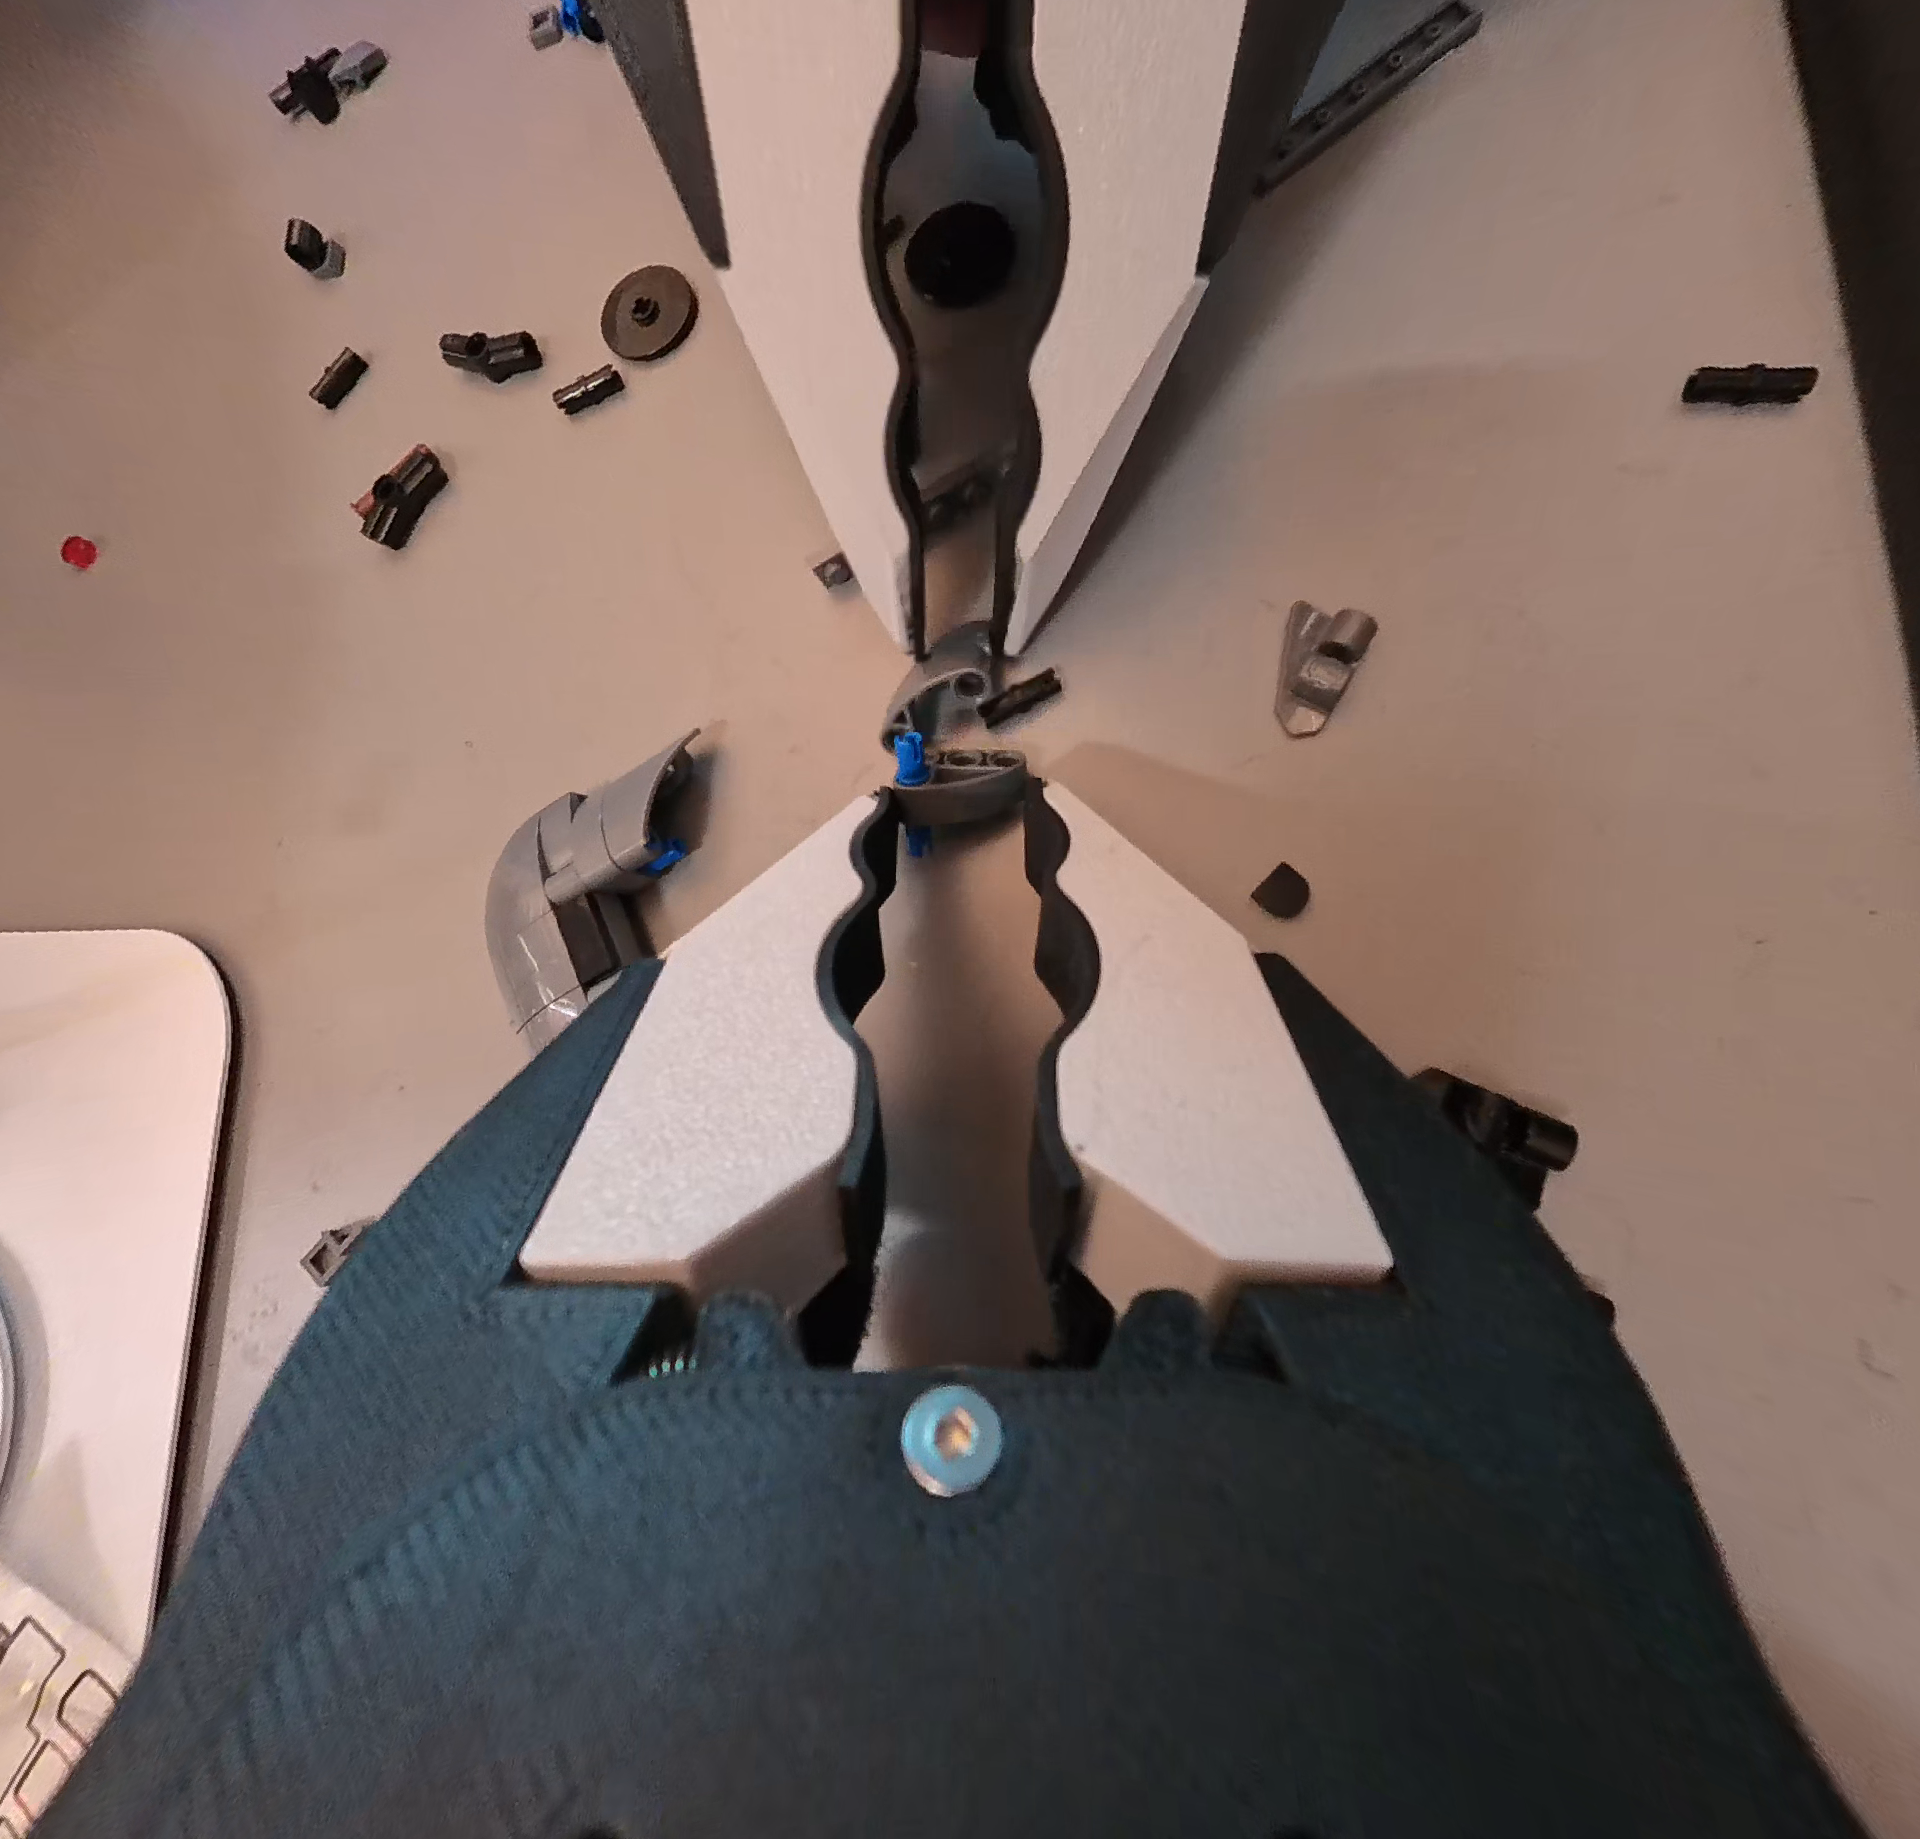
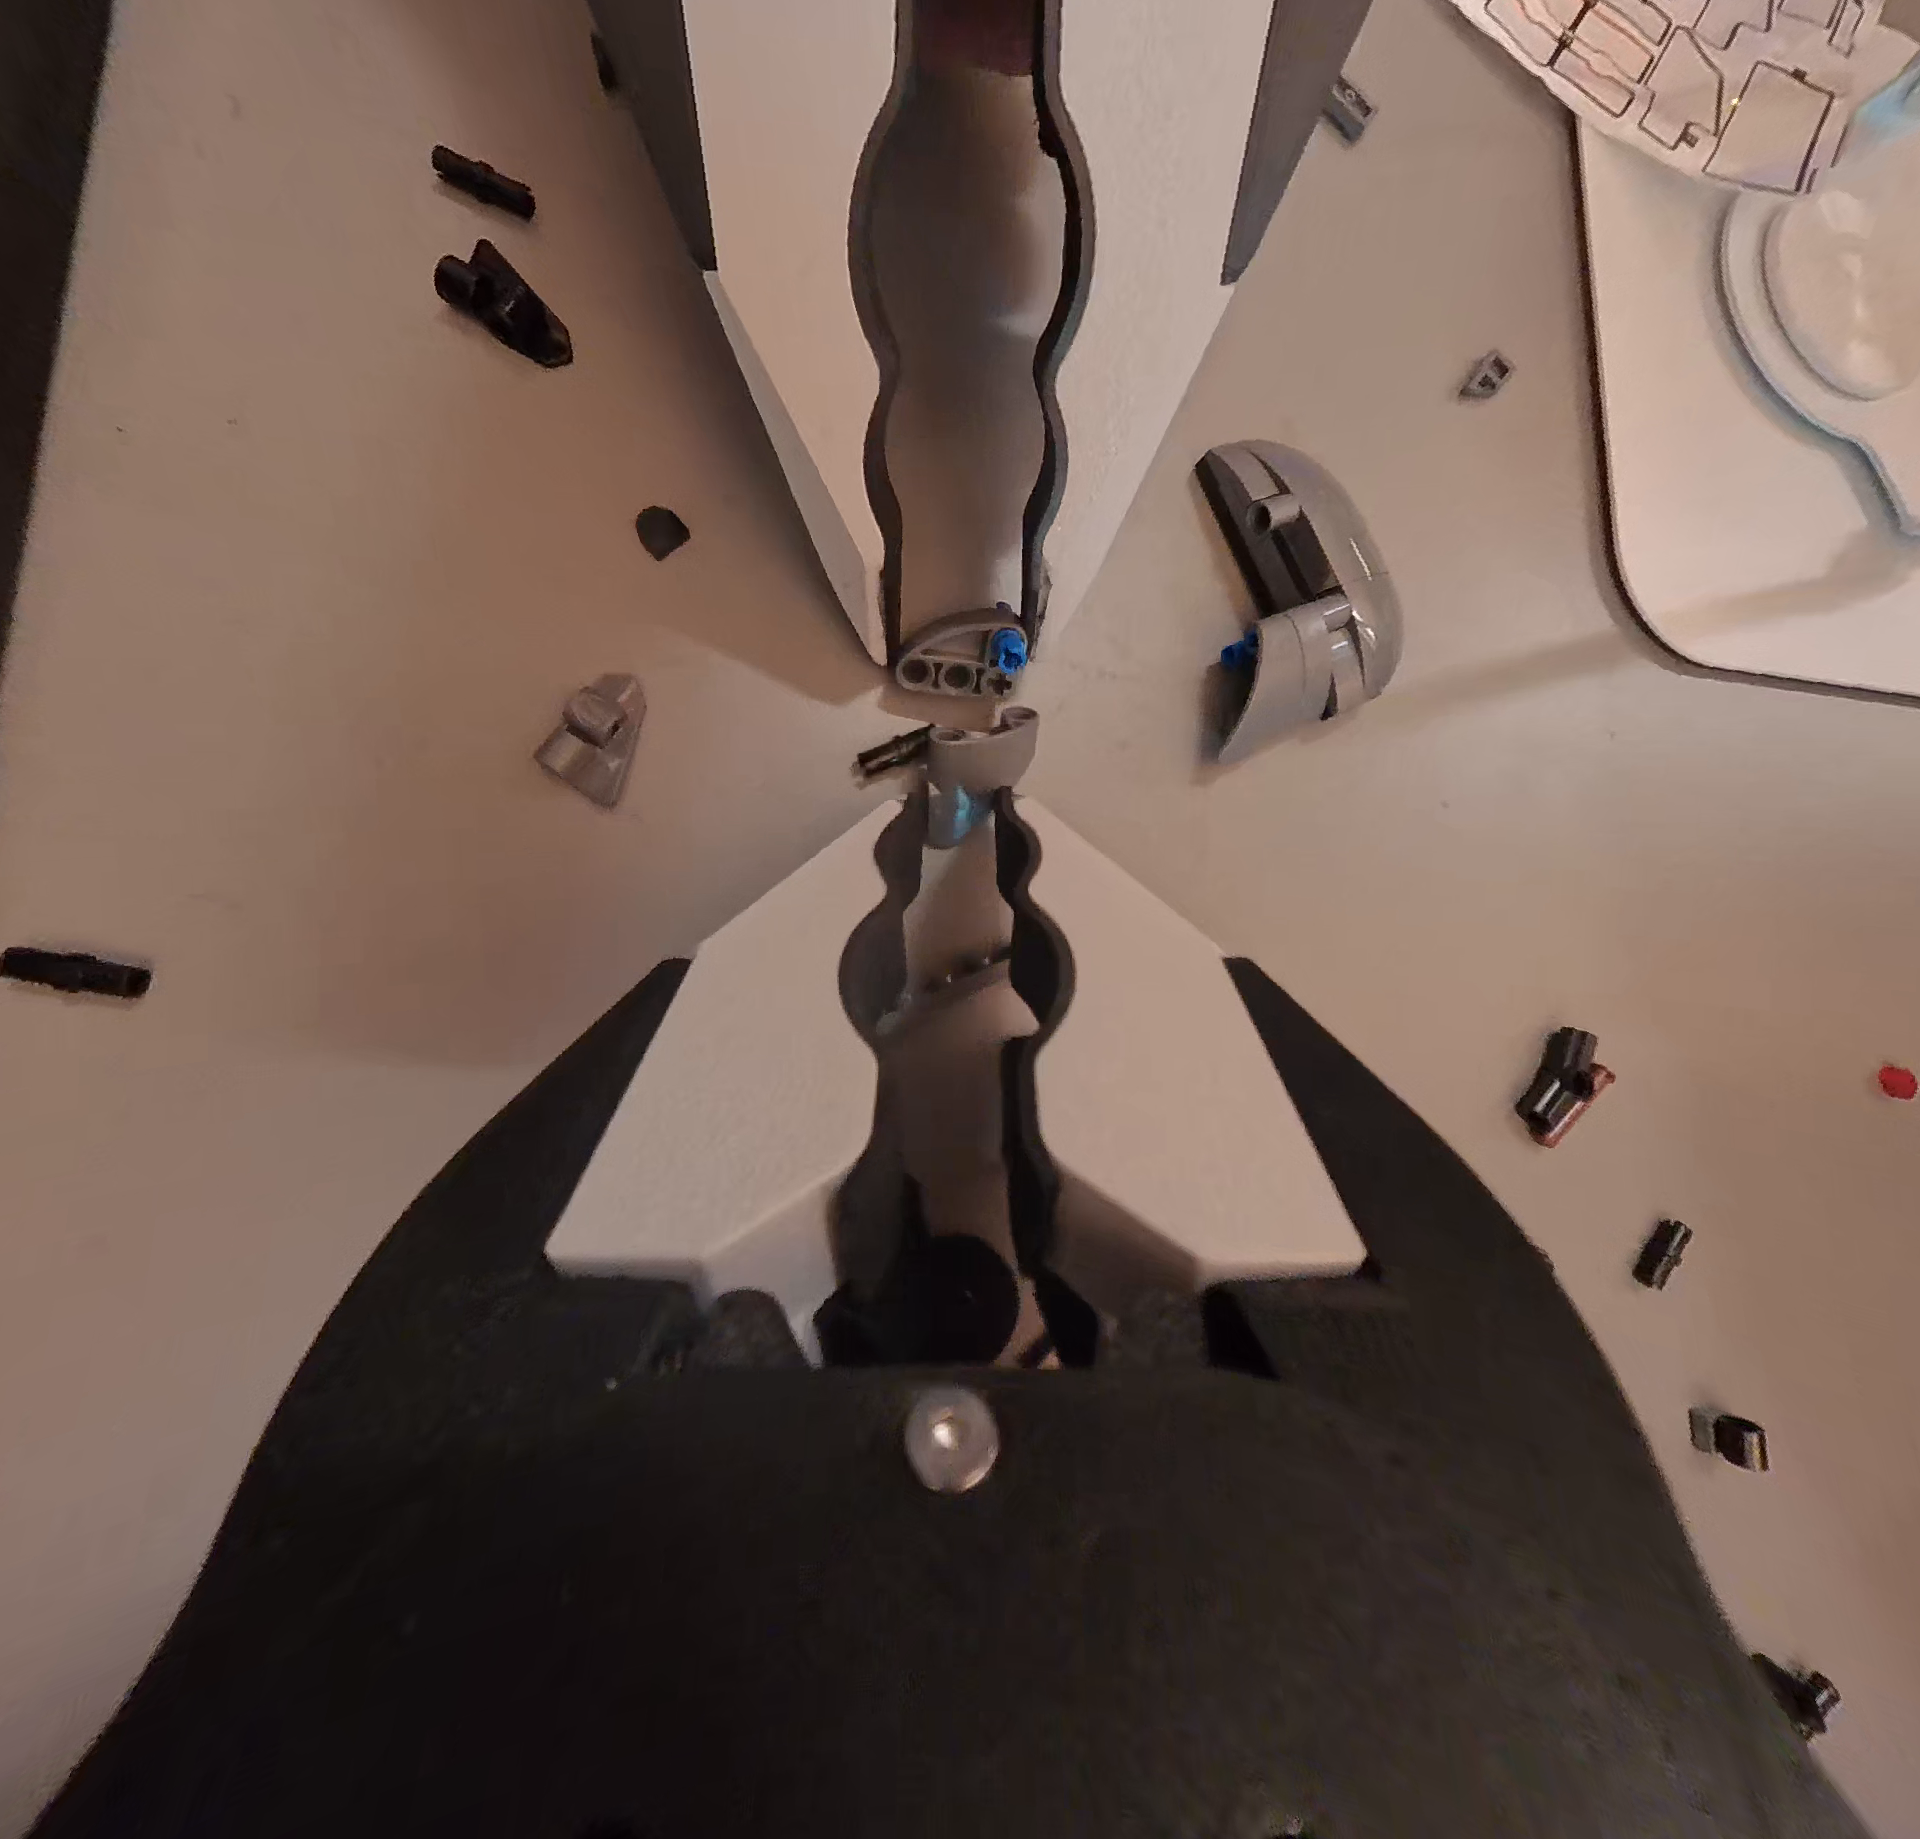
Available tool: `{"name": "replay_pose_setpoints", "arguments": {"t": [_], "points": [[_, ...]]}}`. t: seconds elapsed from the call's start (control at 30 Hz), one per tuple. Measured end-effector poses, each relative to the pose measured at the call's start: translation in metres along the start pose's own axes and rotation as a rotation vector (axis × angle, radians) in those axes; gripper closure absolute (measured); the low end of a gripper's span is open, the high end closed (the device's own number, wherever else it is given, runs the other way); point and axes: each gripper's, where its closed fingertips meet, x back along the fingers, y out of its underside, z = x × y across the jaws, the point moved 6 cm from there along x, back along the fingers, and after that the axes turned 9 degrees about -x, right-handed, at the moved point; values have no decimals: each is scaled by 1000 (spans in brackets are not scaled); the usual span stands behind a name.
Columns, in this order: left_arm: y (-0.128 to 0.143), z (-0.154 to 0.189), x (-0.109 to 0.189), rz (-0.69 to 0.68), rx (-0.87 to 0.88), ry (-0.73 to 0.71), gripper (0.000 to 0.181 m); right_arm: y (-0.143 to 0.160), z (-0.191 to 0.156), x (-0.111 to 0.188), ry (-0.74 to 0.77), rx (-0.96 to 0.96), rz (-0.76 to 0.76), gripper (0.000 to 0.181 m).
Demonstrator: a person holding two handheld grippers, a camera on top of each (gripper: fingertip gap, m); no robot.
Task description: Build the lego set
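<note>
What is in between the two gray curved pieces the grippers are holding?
Only a narrow gap over bare table separates the pin-bearing gray piece from the other gray piece; both wrist views show it.

A pale beige desk (image 1: 1455,563) fills both views, matte and lightly scuffed, lit warmly from above so that soft-edged shadows fan across it. A dark strip (image 1: 1860,231) runs along one edge of the desk in the left wrist view, and the same dark band (image 2: 42,231) shows at the left of the right wrist view. A white rounded-corner board (image 2: 1714,563) lies on the desk at one side, its thin edge dark.
</note>
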Motion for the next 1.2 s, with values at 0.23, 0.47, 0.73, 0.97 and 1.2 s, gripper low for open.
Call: {"name": "replay_pose_setpoints", "arguments": {"t": [0.23, 0.47, 0.73, 0.97, 1.2], "points": [[0, 0, 0, -5, 1, 1, 158, -2, 0, 0, 12, 12, 4, 173], [2, -2, 2, -22, 1, -5, 159, -3, -1, 0, 22, 29, 6, 175], [4, -3, 3, -35, 7, -10, 159, -6, 1, 0, 48, 41, 18, 177], [5, -4, 4, -41, 11, -11, 159, -11, 0, 1, 66, 56, 42, 178], [4, -4, 3, -38, 13, -8, 159, -15, -2, -2, 65, 72, 55, 178]]}}
